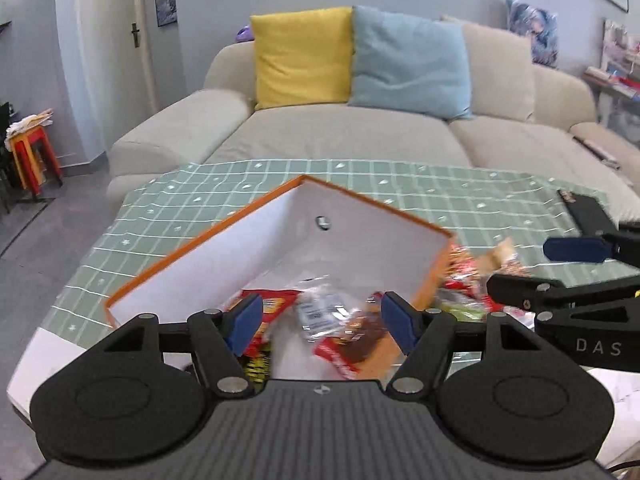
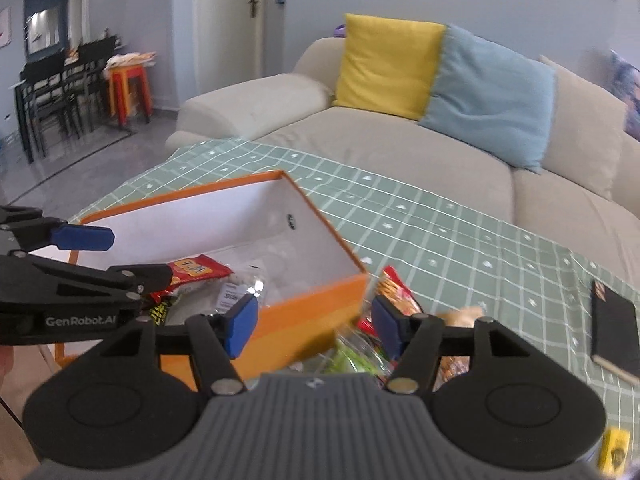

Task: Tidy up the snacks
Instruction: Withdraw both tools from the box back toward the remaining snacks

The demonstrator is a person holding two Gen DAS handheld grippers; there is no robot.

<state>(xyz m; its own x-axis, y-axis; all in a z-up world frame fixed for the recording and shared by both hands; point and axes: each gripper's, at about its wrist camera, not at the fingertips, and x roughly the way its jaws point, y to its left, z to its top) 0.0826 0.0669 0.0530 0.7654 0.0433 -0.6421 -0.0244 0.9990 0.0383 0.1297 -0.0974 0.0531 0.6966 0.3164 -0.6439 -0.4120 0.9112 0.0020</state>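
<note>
Orange white-lined cardboard box on green grid-patterned tabletop; loose snack packets at its 3 o'clock edge. Left claw and right claw released, empty.

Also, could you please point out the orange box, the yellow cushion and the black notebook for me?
orange box [image 2: 312, 312]: right wrist view, its orange outer side wall.
yellow cushion [image 1: 302, 58]: left wrist view, middle of its front.
black notebook [image 2: 614, 330]: right wrist view, middle of its cover.
</note>
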